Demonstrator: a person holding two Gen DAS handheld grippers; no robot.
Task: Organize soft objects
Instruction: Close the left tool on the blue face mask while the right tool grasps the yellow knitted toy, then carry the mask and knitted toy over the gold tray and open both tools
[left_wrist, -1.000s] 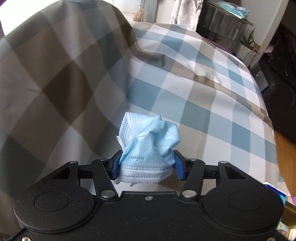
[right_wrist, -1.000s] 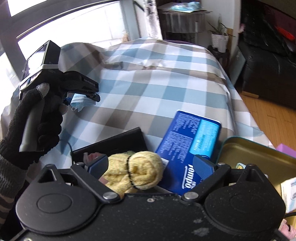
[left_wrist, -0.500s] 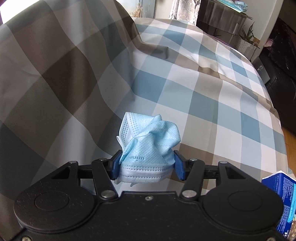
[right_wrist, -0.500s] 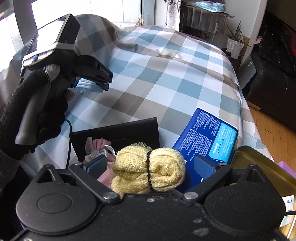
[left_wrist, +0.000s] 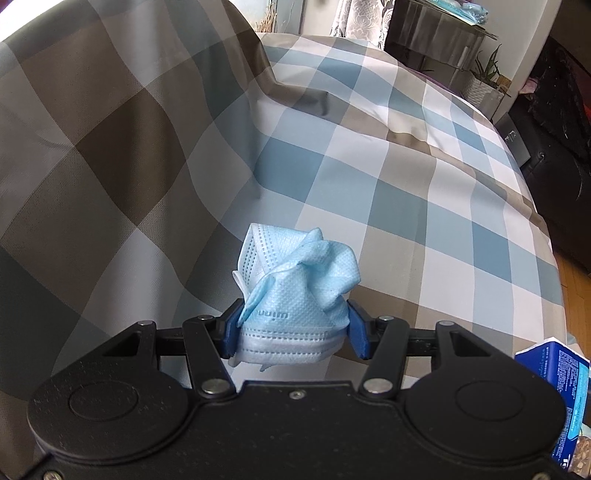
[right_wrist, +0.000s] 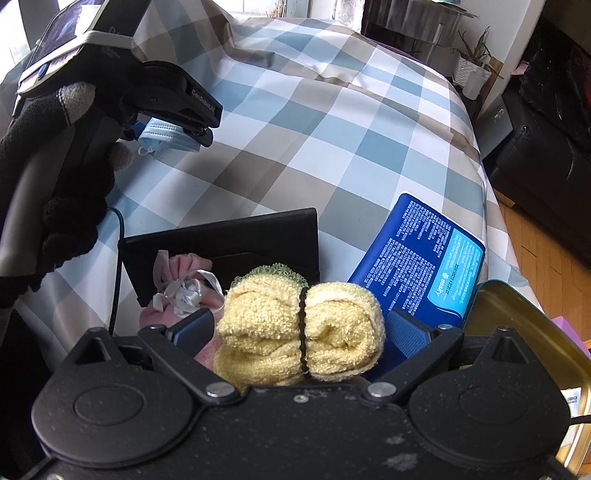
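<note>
My left gripper (left_wrist: 293, 332) is shut on a crumpled light-blue face mask (left_wrist: 295, 295) and holds it in the air above the checked bedspread (left_wrist: 406, 192). The same gripper and mask (right_wrist: 166, 134) show at upper left in the right wrist view. My right gripper (right_wrist: 301, 332) is shut on a rolled yellow towel (right_wrist: 299, 325) bound by a black band. It holds the towel over a black box (right_wrist: 229, 240) that contains pink cloth (right_wrist: 184, 269) and crumpled white fabric (right_wrist: 183, 291).
A blue tissue pack (right_wrist: 424, 254) lies right of the black box; it also shows in the left wrist view (left_wrist: 557, 391). A gold metal tin (right_wrist: 524, 332) sits at the right edge. Dark furniture (right_wrist: 535, 147) and wooden floor (right_wrist: 546, 258) lie beyond the bed.
The left gripper with the mask has moved nearer and higher in the right wrist view. The right gripper with the towel has moved left, over the black box.
</note>
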